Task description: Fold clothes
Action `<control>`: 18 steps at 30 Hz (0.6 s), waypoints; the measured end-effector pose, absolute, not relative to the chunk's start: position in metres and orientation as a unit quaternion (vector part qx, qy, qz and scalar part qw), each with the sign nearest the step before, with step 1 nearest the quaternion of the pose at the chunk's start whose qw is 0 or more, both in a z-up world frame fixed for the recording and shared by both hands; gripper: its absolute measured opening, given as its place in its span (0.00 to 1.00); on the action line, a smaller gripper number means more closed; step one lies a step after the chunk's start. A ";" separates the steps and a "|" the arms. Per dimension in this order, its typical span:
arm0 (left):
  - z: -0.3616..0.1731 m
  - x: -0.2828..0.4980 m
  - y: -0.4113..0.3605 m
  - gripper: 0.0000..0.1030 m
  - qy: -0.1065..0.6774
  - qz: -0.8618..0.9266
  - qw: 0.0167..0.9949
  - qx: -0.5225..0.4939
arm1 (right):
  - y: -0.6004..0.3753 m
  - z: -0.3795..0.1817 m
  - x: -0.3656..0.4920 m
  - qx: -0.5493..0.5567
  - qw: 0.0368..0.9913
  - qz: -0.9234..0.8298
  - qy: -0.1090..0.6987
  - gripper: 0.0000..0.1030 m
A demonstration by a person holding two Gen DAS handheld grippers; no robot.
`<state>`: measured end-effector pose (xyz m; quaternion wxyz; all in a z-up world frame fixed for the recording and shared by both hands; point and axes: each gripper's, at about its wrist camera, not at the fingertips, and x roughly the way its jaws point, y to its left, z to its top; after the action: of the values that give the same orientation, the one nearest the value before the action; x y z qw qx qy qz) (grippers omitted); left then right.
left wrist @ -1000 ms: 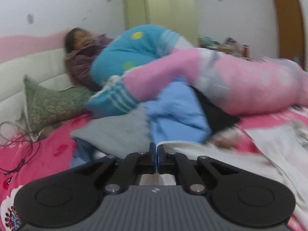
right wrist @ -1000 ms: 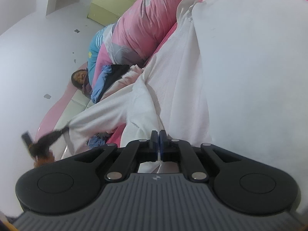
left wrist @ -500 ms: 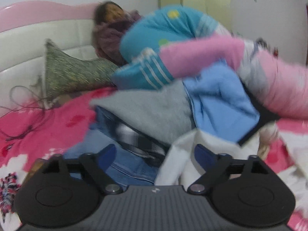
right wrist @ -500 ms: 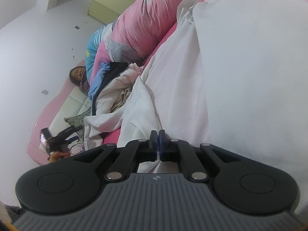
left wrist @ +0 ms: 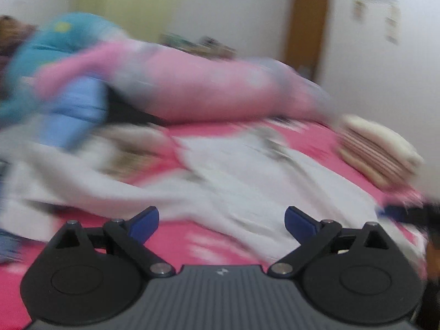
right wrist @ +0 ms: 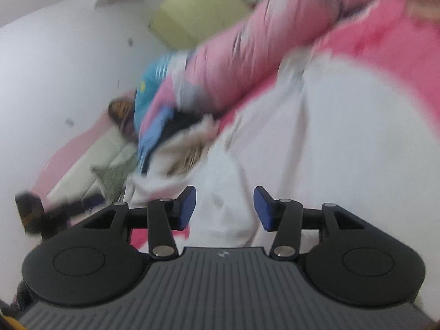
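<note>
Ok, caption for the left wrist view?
Left gripper, fingers open, above a white garment on the pink bed.

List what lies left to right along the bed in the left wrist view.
Blue garment → white garment spread on the pink sheet → folded striped stack at the right edge.

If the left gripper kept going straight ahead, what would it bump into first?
Probably the white garment spread on the pink bedsheet. The left gripper points slightly down at it, open and empty, though blur makes depth uncertain.
</note>
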<state>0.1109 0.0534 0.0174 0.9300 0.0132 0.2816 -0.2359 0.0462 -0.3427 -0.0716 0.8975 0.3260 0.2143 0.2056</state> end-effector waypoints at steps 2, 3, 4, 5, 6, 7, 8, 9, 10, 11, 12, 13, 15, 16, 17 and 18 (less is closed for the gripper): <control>0.001 0.103 0.015 0.96 0.295 -0.278 0.914 0.030 | -0.377 -0.062 0.021 0.320 0.915 0.144 0.201 0.47; -0.008 0.100 -0.001 0.96 0.302 -0.289 0.908 0.038 | -0.391 -0.060 0.010 0.315 0.920 0.115 0.201 0.47; -0.017 0.098 -0.017 0.96 0.314 -0.302 0.899 0.047 | -0.406 -0.058 -0.001 0.310 0.925 0.087 0.201 0.47; -0.026 0.095 -0.030 0.96 0.328 -0.311 0.890 0.056 | -0.418 -0.061 -0.013 0.311 0.925 0.068 0.207 0.47; -0.035 0.093 -0.041 0.96 0.340 -0.314 0.884 0.064 | -0.430 -0.064 -0.025 0.313 0.924 0.051 0.214 0.47; -0.043 0.092 -0.050 0.96 0.352 -0.312 0.879 0.072 | -0.436 -0.069 -0.035 0.314 0.922 0.042 0.222 0.47; -0.050 0.091 -0.058 0.96 0.363 -0.306 0.876 0.081 | -0.441 -0.074 -0.045 0.314 0.920 0.035 0.230 0.47; -0.056 0.092 -0.061 0.96 0.373 -0.300 0.874 0.086 | -0.446 -0.078 -0.055 0.315 0.918 0.027 0.238 0.47; -0.062 0.094 -0.062 0.96 0.383 -0.292 0.872 0.087 | -0.447 -0.085 -0.059 0.318 0.916 0.027 0.244 0.47; -0.067 0.096 -0.063 0.96 0.393 -0.283 0.871 0.082 | -0.447 -0.091 -0.064 0.322 0.913 0.028 0.249 0.47; -0.071 0.098 -0.063 0.96 0.403 -0.275 0.870 0.074 | -0.447 -0.097 -0.068 0.326 0.910 0.029 0.255 0.47; -0.074 0.100 -0.062 0.95 0.413 -0.266 0.868 0.066 | -0.447 -0.103 -0.072 0.330 0.907 0.030 0.260 0.47; -0.076 0.097 -0.057 0.95 0.417 -0.258 0.870 0.054 | -0.438 -0.108 -0.073 0.320 0.910 0.036 0.263 0.46; -0.076 0.096 -0.056 0.95 0.417 -0.255 0.871 0.051 | -0.433 -0.111 -0.073 0.315 0.911 0.039 0.264 0.46; -0.076 0.097 -0.057 0.95 0.418 -0.252 0.871 0.051 | -0.428 -0.113 -0.073 0.309 0.912 0.042 0.265 0.46; -0.077 0.098 -0.057 0.95 0.419 -0.249 0.872 0.052 | -0.429 -0.112 -0.074 0.314 0.911 0.052 0.262 0.46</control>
<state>0.0979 -0.0573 -0.0767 0.8717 0.0518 0.4190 -0.2488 -0.0735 -0.4286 -0.1124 0.9111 0.3138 0.2623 0.0518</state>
